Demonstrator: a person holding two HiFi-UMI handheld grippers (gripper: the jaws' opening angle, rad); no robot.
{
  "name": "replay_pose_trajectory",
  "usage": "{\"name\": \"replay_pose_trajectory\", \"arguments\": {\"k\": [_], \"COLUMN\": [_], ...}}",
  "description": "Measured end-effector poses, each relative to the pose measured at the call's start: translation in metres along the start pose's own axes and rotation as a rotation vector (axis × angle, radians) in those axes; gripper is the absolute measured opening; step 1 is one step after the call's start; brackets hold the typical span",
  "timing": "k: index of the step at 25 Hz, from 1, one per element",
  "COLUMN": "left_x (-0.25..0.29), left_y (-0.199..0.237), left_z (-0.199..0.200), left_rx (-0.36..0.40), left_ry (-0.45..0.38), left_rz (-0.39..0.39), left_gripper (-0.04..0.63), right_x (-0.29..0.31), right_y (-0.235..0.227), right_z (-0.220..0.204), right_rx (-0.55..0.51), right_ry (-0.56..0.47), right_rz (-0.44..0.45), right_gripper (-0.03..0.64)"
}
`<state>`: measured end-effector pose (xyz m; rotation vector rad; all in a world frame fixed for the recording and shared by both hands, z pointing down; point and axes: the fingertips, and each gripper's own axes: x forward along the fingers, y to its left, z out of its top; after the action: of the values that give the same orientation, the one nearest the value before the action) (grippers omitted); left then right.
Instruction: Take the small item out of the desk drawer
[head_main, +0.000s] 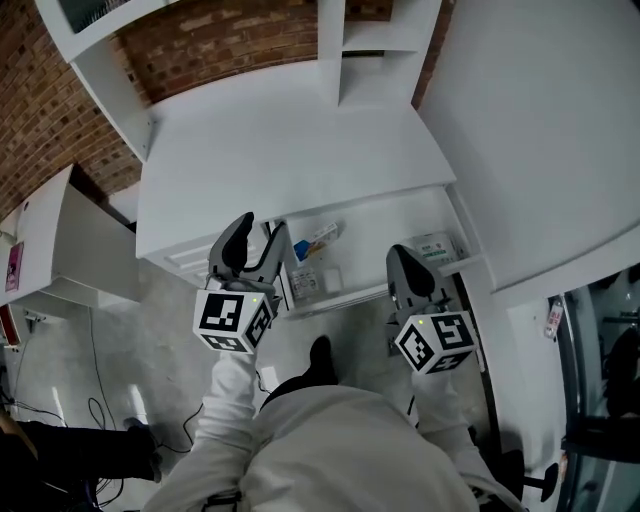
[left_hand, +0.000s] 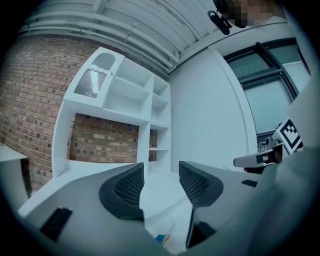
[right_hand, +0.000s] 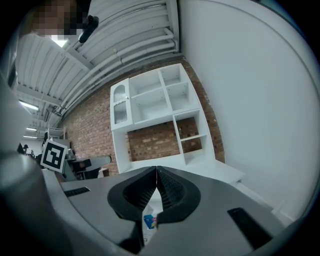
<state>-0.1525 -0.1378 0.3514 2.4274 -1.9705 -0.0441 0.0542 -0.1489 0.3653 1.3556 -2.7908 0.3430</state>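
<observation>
Overhead, the drawer (head_main: 390, 225) stands pulled out from under the white tabletop (head_main: 290, 140); a small blue item (head_main: 303, 249) lies in its left part, near a packet (head_main: 323, 236) and a clear box (head_main: 307, 283). Left tool (head_main: 258, 242) hovers at the drawer's left end, jaws spread with nothing between them (its own view shows the gap clearly). Right tool (head_main: 412, 268) hangs over the drawer's right part near a pale box (head_main: 432, 246), jaws pressed together, empty.
</observation>
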Motion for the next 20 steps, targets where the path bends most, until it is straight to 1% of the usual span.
{"name": "replay_pose_trajectory", "arguments": {"k": [6, 12, 20], "left_x": [0.028, 0.052, 0.074], "left_y": [0.025, 0.034, 0.031], "left_z": [-0.008, -0.015, -0.038], "left_rx": [-0.006, -0.013, -0.011], "left_ry": [0.017, 0.03, 0.111], "left_rz": [-0.029, -0.067, -0.125], "left_gripper": [0.222, 0.23, 0.232], "right_x": [0.032, 0.049, 0.055], "right_y": [-0.004, -0.012, -0.023], "right_z": [0.006, 0.012, 0.013], "right_rx": [-0.007, -0.011, 0.001], "right_ry": [-0.007, -0.014, -0.016], "right_rz": [-0.028, -0.062, -0.109], "right_gripper": [0.029, 0.029, 0.029]}}
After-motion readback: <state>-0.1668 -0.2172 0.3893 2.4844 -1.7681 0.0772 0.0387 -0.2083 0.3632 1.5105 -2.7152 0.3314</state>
